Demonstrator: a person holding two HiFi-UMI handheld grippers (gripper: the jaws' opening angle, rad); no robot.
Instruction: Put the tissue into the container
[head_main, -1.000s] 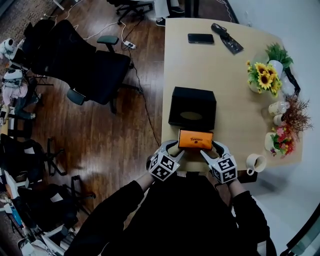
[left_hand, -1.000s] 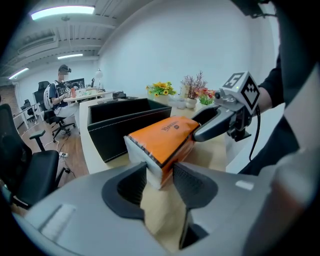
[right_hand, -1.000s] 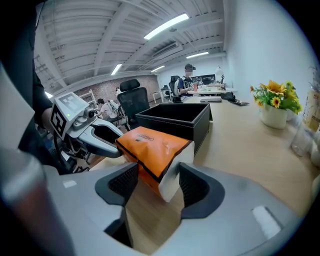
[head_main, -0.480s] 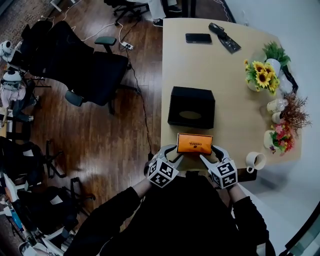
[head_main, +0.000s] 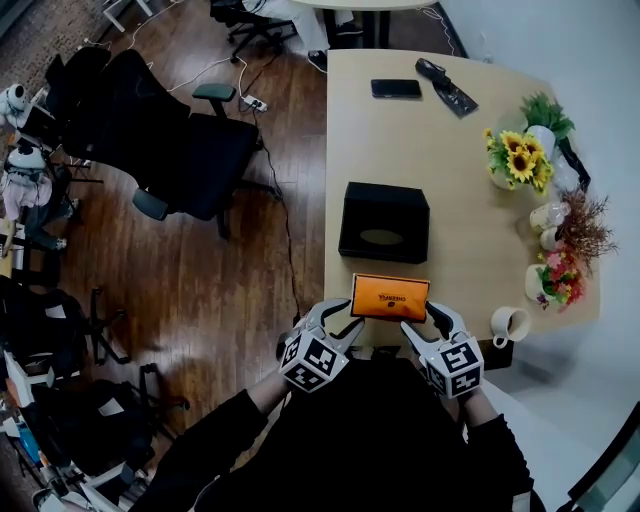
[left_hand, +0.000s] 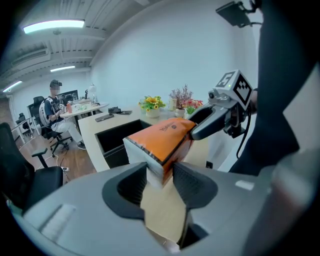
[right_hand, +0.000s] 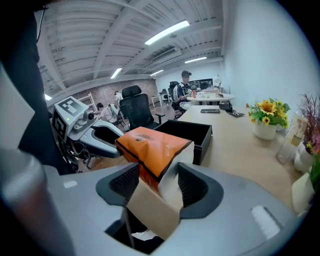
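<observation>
Closest to you, your left gripper (head_main: 345, 318) is clamped on the left end of the tissue pack (head_main: 390, 297). Your right gripper (head_main: 425, 318) grips the right end, with its pads against the orange wrap and the white end.

The pack sits between them over the near edge of the table (head_main: 460, 190). Its orange printed face is up, and its long axis runs left to right, parallel to that edge.

Just beyond it, not touching, stands the black container (head_main: 345, 220), set squarely in line with the pack. Farther off are the sunflowers (head_main: 518, 160) to the right and a phone (head_main: 396, 88) at the far end.
</observation>
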